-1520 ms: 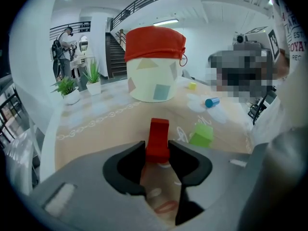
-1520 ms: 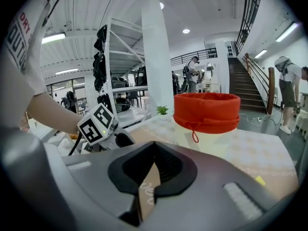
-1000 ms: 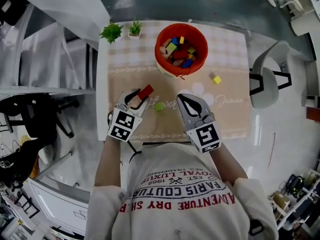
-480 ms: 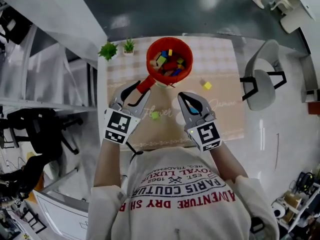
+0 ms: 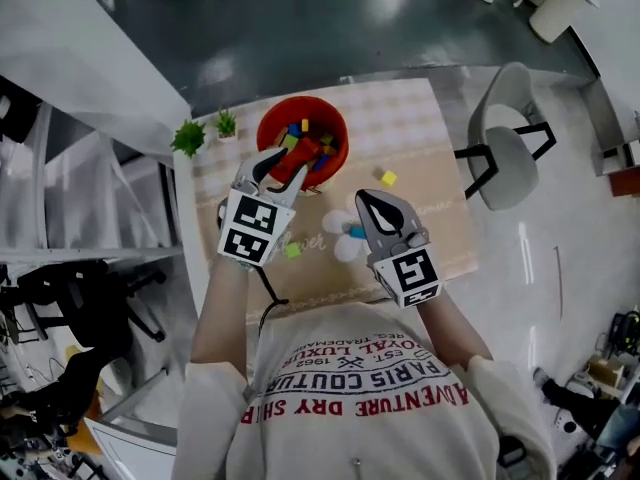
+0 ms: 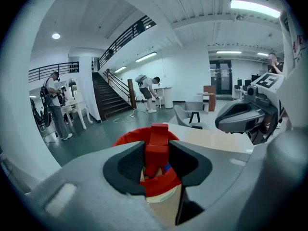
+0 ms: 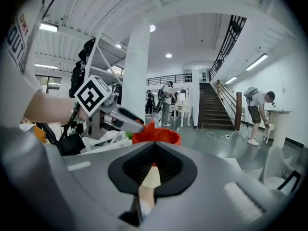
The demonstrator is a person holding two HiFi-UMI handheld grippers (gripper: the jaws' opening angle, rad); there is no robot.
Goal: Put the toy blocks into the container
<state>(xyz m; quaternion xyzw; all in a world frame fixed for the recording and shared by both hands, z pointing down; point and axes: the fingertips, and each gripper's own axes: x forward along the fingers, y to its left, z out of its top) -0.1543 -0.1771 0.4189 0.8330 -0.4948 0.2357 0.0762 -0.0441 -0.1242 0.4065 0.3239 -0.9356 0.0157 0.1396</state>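
My left gripper is shut on a red block and holds it above the near rim of the red container, which holds several coloured blocks. In the left gripper view the red block stands upright between the pads, with the red container just behind and below it. My right gripper hovers over the mat to the right, shut with nothing in it. A yellow block, a blue block and a green block lie on the mat.
The table carries a beige checked mat. Two small potted plants stand at its far left corner. A grey chair stands to the right of the table. In the right gripper view the left gripper shows before the container.
My left gripper has risen and carried the red block from the mat forward to above the container's near rim. The right gripper has lifted a little and stayed shut.
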